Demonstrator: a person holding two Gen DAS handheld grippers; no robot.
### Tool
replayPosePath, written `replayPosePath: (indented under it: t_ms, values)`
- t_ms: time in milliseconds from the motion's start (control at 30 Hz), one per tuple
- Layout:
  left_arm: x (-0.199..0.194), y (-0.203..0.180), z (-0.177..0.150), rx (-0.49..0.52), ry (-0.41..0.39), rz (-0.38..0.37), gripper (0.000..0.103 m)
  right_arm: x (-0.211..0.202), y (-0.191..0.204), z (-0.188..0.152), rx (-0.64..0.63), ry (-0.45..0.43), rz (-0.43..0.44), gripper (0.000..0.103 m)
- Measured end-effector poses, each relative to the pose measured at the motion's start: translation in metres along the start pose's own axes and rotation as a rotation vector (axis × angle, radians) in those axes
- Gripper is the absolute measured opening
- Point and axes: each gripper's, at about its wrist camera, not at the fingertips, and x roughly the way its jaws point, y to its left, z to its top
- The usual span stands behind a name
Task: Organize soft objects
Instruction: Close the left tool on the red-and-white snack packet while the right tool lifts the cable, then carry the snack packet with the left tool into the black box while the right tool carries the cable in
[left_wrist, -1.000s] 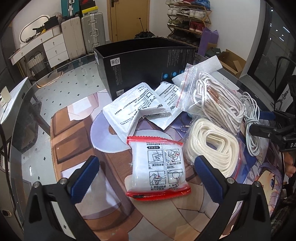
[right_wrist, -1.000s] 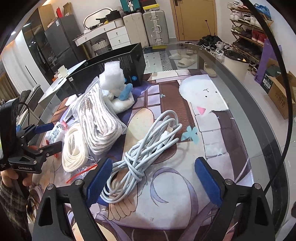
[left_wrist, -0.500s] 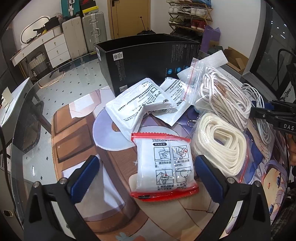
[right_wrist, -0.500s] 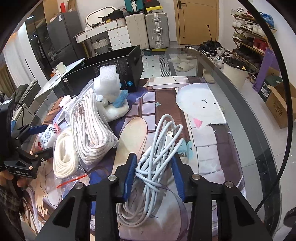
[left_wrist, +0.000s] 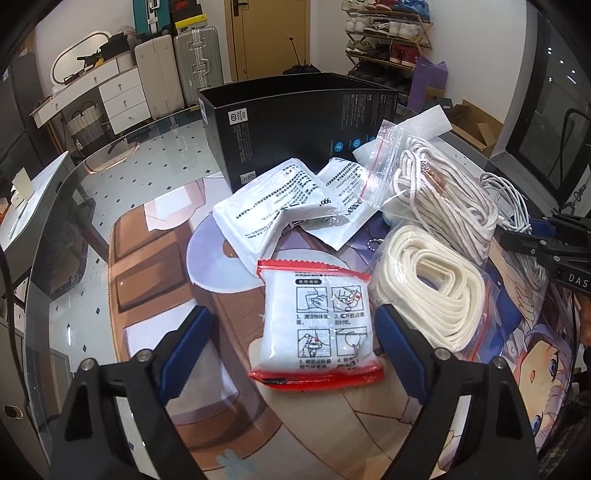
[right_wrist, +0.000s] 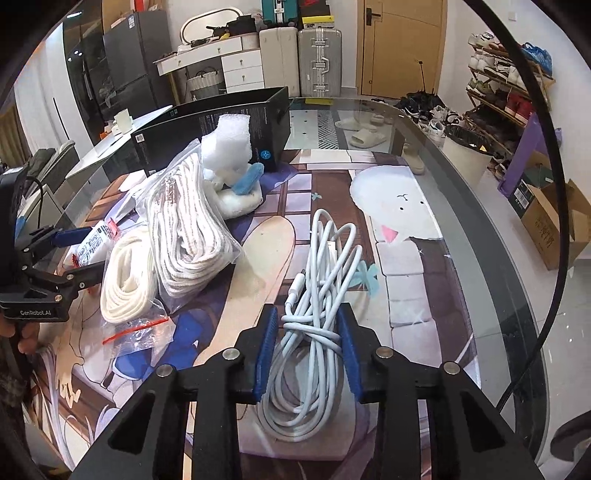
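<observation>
Desk (right_wrist: 461, 236): glass, curved edge at right.
Right gripper (right_wrist: 307, 350): clamped on white cable (right_wrist: 317, 295).
Left gripper (left_wrist: 295, 354): wide, straddling red-edged packet (left_wrist: 317, 325).

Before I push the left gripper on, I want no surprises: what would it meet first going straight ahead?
Most likely the red-edged packet, lying between the open fingers of the left gripper. Beyond it lie the white pouches, though depth is unclear.

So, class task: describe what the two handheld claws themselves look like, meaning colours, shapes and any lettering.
Both claws, the left claw and the right claw, share one build: matte black angular frames with triangular cut-outs, silver round bolts at the joints, and blue ribbed pads lining the fingers. Seen from the side, the left body bears white "GenRobot.AI" lettering, with a dark cable above it. No sleeves are clearly visible.
</observation>
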Motion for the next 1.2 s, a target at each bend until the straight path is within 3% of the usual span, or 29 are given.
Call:
replayPosePath:
  t_ms: [167,300,767,1200]
  values:
    - [-0.007,-0.005,-0.003,-0.019,-0.025,0.014,0.052,-0.005,0.002,-0.004,-0.017,-0.005,0.024,0.031]
    - [-0.01,-0.005,-0.006,-0.057,-0.032,0.047,0.046,-0.007,-0.002,-0.004,0.006,-0.008,0.061,0.03]
    - [-0.029,0.004,-0.008,-0.143,-0.058,0.061,0.044,-0.023,-0.001,0.022,-0.014,-0.072,0.097,0.03]
    - [-0.049,0.003,0.028,-0.159,-0.124,0.097,0.044,-0.029,0.01,0.069,-0.059,-0.122,0.139,0.03]
